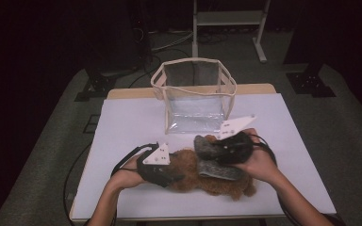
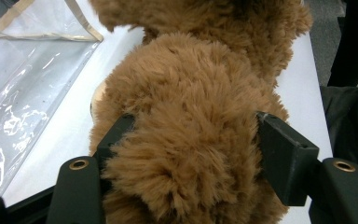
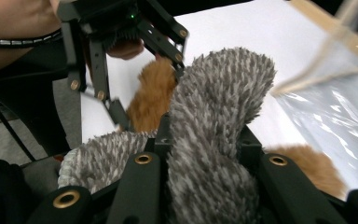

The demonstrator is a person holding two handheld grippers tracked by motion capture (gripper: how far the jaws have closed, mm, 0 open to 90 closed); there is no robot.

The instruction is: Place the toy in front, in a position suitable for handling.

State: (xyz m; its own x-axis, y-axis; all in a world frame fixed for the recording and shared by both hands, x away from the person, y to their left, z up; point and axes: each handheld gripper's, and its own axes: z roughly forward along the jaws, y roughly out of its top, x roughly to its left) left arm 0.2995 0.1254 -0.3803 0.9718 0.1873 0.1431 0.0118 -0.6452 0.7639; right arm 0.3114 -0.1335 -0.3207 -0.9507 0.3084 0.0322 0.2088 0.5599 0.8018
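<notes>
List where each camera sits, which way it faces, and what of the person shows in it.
High view: above the person's side, facing forward and down on the table, bag and plush; both forearms enter below.
Left gripper view: on the left gripper, looking along its jaws clamped on the plush.
Right gripper view: on the right gripper, its jaws on the grey ear; the left hand shows beyond.
All three share plush and bag.

High view overhead facing forward, both gripper views close along tongs, sharing brown plush toy (image 1: 207,176) and clear bag (image 1: 195,94)
</notes>
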